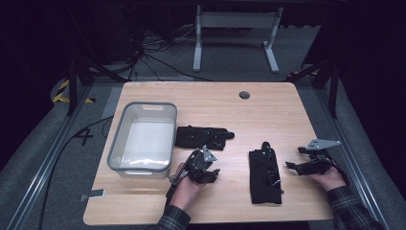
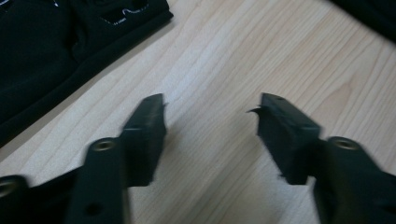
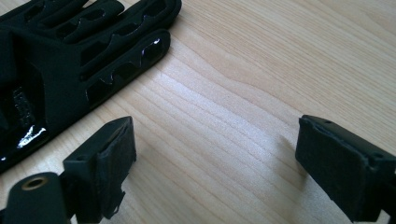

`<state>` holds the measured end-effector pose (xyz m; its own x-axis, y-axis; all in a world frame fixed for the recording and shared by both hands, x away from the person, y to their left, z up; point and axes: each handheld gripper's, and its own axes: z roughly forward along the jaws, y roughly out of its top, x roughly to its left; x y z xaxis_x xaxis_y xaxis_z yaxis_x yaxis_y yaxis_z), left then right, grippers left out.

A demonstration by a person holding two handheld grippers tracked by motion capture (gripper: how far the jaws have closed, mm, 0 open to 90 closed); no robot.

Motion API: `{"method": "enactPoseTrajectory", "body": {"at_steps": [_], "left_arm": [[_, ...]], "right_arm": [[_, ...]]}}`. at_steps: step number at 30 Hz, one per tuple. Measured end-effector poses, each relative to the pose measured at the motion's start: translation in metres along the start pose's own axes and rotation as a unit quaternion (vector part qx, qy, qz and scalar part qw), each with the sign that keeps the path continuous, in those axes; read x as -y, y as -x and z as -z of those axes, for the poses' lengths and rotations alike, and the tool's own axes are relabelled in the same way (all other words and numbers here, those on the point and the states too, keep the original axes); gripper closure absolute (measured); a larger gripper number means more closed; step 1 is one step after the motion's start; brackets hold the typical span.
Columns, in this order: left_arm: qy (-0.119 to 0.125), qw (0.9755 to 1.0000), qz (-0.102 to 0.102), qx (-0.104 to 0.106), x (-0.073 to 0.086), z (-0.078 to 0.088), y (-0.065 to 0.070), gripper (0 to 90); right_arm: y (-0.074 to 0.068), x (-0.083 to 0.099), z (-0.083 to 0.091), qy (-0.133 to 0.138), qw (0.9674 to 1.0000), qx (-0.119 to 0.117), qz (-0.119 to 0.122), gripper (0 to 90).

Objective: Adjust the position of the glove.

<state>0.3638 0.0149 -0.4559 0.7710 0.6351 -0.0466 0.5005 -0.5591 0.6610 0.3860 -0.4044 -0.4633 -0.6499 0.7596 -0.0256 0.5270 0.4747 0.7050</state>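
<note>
**Operator:** High view check. Report the position and axis of each work item.

**Inspector:** Two flat black fabric braces with straps lie on the light wooden table (image 1: 287, 110). The first black brace (image 1: 203, 137) sits just beside the translucent grey-rimmed plastic bin (image 1: 125, 125), on that bin's right. Its long axis runs across the table, left to right, with a narrow tab end pointing right. The second black brace (image 1: 265, 175) lies near the front edge, right of centre. Its long axis runs front to back, with the narrower end pointing away from the person.

**Operator:** Left gripper condition?

**Inspector:** The left gripper (image 1: 213, 173) rests low over the table between the two braces, held in the left hand (image 1: 184, 189). In the left gripper view its jaws stand partly spread over bare wood, nothing between them; black fabric of a brace (image 2: 51, 51) lies at the upper left, apart from the pads.

**Operator:** Right gripper condition?

**Inspector:** The right gripper (image 1: 293, 166) is near the right edge of the second brace, pointing toward it, held in the right hand (image 1: 330, 178). In the right gripper view its jaws are spread wide over bare wood. The slotted end of the brace (image 3: 93, 51) lies at the upper left, just beyond the left pad, not gripped.
</note>
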Motion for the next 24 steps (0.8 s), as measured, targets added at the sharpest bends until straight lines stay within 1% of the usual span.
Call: {"method": "enactPoseTrajectory", "body": {"at_steps": [1,4,6,8,9,10,11,12,13,16,18,19,20,21,23,24], "left_arm": [[0.004,1.0,0.002,-0.002,-0.002,0.001,0.001,55.4],[0.007,1.0,0.004,0.001,-0.013,0.004,0.0,78.2],[0.003,0.9999,0.014,0.004,-0.02,0.004,-0.002,88.6],[-0.001,0.9998,0.019,0.001,-0.025,0.002,-0.005,89.7],[-0.001,0.9998,0.019,0.001,-0.025,0.002,-0.005,89.7],[-0.005,0.9998,0.021,-0.002,-0.031,0.0,-0.008,89.8],[-0.006,0.9998,0.02,-0.007,-0.034,-0.001,-0.01,89.8],[-0.004,0.9997,0.022,-0.007,-0.036,-0.001,-0.011,89.8],[-0.001,0.9997,0.024,-0.009,-0.04,-0.003,-0.014,89.8],[-0.009,0.9994,0.02,-0.026,-0.048,-0.009,-0.019,89.7],[-0.005,0.9993,0.025,-0.027,-0.052,-0.014,-0.024,89.7],[-0.005,0.9993,0.025,-0.027,-0.052,-0.014,-0.024,89.7],[-0.011,0.9991,0.024,-0.033,-0.055,-0.017,-0.027,89.7],[-0.01,0.9989,0.024,-0.04,-0.059,-0.022,-0.032,89.7],[-0.006,0.9989,0.027,-0.039,-0.06,-0.024,-0.034,89.7],[-0.011,0.9987,0.026,-0.042,-0.062,-0.027,-0.037,89.7]], "right_arm": [[0.0,0.0,0.0,0.0,1.0,0.0,0.0,12.7],[0.0,0.0,0.0,0.0,1.0,0.0,0.0,12.8],[0.0,0.0,0.0,0.0,1.0,0.0,0.0,12.8],[0.0,0.0,0.0,0.0,1.0,0.0,0.0,12.7],[0.0,0.0,0.0,0.0,1.0,0.0,0.0,12.8],[0.0,0.0,0.0,0.0,1.0,0.0,0.0,12.7],[0.0,0.0,0.0,0.0,1.0,0.0,0.0,12.7],[0.0,0.0,0.0,0.0,1.0,0.0,0.0,12.7],[0.0,0.0,0.0,0.0,1.0,0.0,0.0,12.7],[0.0,0.0,0.0,0.0,1.0,0.0,0.0,12.8],[0.0,0.0,0.0,0.0,1.0,0.0,0.0,12.7],[0.0,0.0,0.0,0.0,1.0,0.0,0.0,12.7],[0.0,0.0,0.0,0.0,1.0,0.0,0.0,12.7],[0.0,0.0,0.0,0.0,1.0,0.0,0.0,12.8],[0.0,0.0,0.0,0.0,1.0,0.0,-0.001,12.8],[0.0,0.0,0.0,0.001,1.0,0.001,0.0,12.8]]}}
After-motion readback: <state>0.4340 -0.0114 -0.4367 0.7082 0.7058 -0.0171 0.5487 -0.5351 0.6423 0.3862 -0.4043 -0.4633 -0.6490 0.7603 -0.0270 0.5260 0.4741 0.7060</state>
